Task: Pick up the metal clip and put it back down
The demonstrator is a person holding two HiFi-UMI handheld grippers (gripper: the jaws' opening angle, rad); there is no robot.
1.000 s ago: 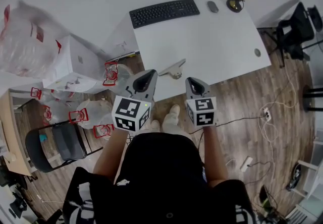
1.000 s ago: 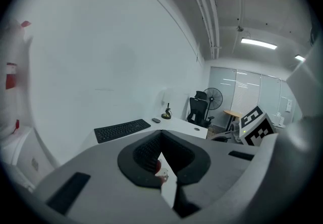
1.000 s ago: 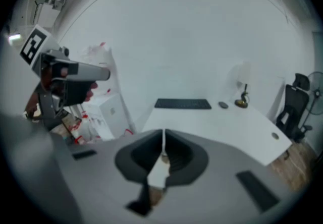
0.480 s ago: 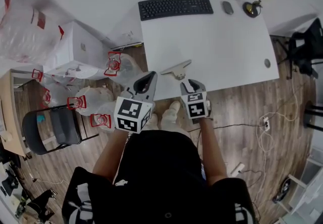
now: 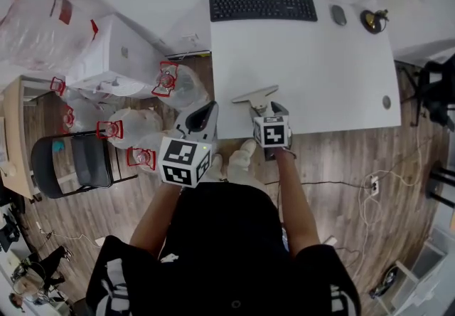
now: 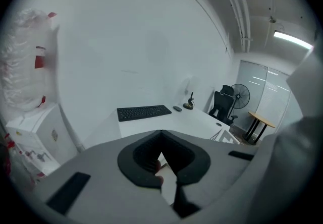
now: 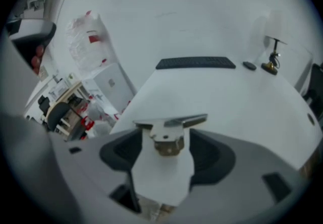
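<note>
Metal clip [image 7: 169,131] flat on white tabletop [image 5: 320,72], long bar crosswise, stub toward right gripper [image 5: 265,108], jaws wide apart around it, left gripper [image 6: 161,142] jaws together, empty.

right gripper [image 5: 273,107] jaws apart (left gripper [image 5: 205,110] together)

Metal clip [image 5: 257,97] near front edge of desk [image 5: 320,58], keyboard [image 5: 263,6] at its back
</note>
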